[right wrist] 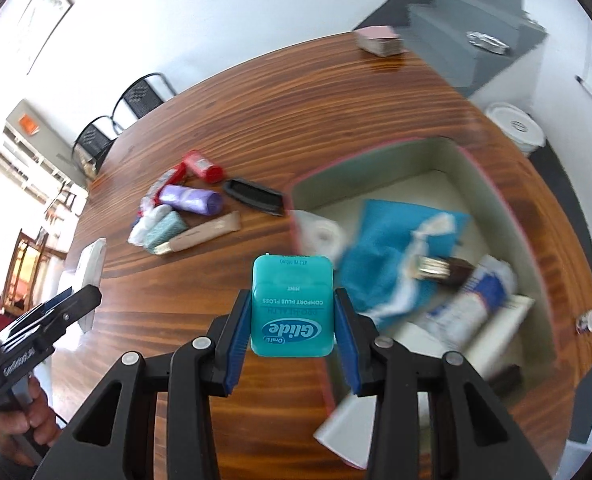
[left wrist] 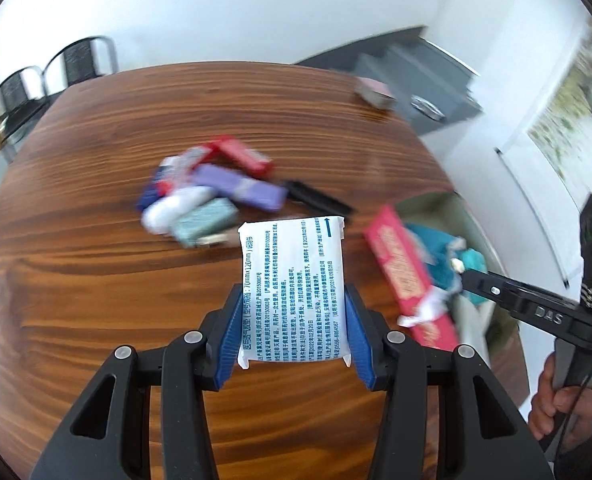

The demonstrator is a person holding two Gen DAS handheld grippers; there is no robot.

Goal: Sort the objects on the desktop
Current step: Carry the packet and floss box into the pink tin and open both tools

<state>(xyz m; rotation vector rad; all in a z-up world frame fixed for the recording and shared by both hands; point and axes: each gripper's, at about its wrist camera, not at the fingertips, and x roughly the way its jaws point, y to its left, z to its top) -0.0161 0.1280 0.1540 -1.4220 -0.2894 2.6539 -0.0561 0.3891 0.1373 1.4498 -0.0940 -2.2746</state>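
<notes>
Both grippers are loaded at once, so two things get sorted in one go. Left gripper (left wrist: 293, 322) is clamped on a flat white packet (left wrist: 292, 288) with blue print, pinched by its side edges so it's held up off the wooden table (left wrist: 96, 280) near the front edge, printed face to the camera. Right gripper (right wrist: 293, 322) is closed around a teal floss box (right wrist: 292, 306), squeezed across its short sides with the "Glide" label facing up, and it's hung right at the near-left corner of the green bin (right wrist: 492, 184) with the pink rim, so a drop inside looks like the plan. Already in the bin: a blue cloth (right wrist: 392, 236), a roll of white tape (right wrist: 322, 236) and a white tube (right wrist: 476, 296). A small heap (right wrist: 180, 212) is left unsorted mid-table: purple roll, red box, beige tube, black case. Lots of blur, so fine details can't be made out
</notes>
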